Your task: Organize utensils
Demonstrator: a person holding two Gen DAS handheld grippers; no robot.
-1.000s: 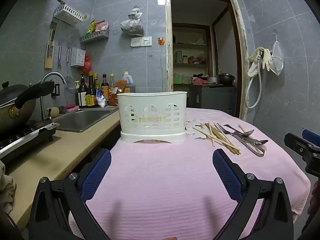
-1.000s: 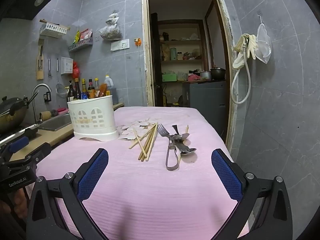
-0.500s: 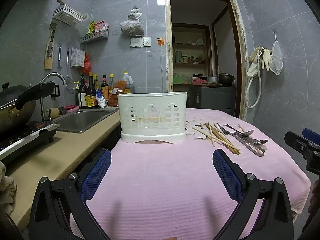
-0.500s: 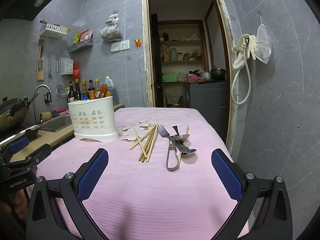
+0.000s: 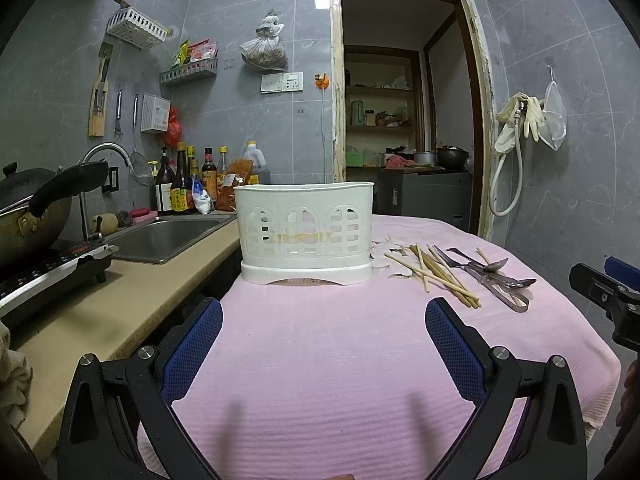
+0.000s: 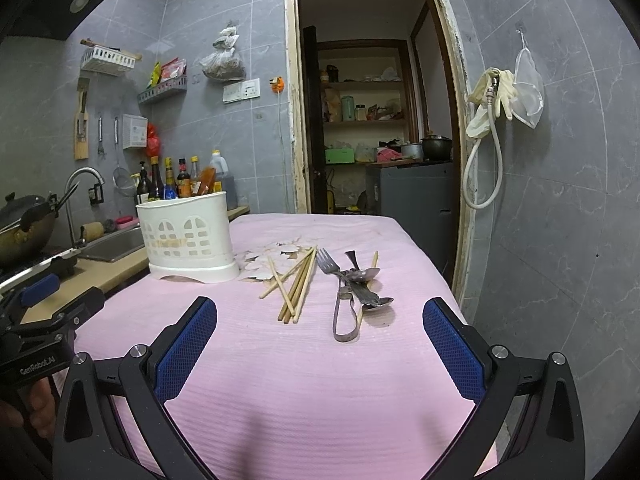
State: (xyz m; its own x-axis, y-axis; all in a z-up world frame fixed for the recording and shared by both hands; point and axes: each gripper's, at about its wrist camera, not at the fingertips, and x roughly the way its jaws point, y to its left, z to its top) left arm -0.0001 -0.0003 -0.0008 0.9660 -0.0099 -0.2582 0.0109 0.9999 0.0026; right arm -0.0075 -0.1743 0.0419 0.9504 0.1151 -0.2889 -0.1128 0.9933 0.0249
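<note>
A white plastic utensil holder (image 5: 305, 234) stands on the pink-clothed table (image 5: 320, 360); it also shows in the right wrist view (image 6: 188, 236). Right of it lie several wooden chopsticks (image 6: 298, 284), a fork (image 6: 329, 266), spoons (image 6: 366, 276) and metal tongs (image 6: 346, 316). The chopsticks (image 5: 436, 274) and metal cutlery (image 5: 496, 276) also show in the left wrist view. My left gripper (image 5: 322, 340) is open and empty, facing the holder from the near table edge. My right gripper (image 6: 320, 344) is open and empty, short of the cutlery.
A counter with a sink (image 5: 168, 236), a wok (image 5: 28, 208) on a stove and sauce bottles (image 5: 188, 184) runs along the left. White paper scraps (image 6: 272, 258) lie by the holder. A doorway (image 5: 404, 120) opens behind the table. A hose and gloves (image 6: 492, 100) hang on the right wall.
</note>
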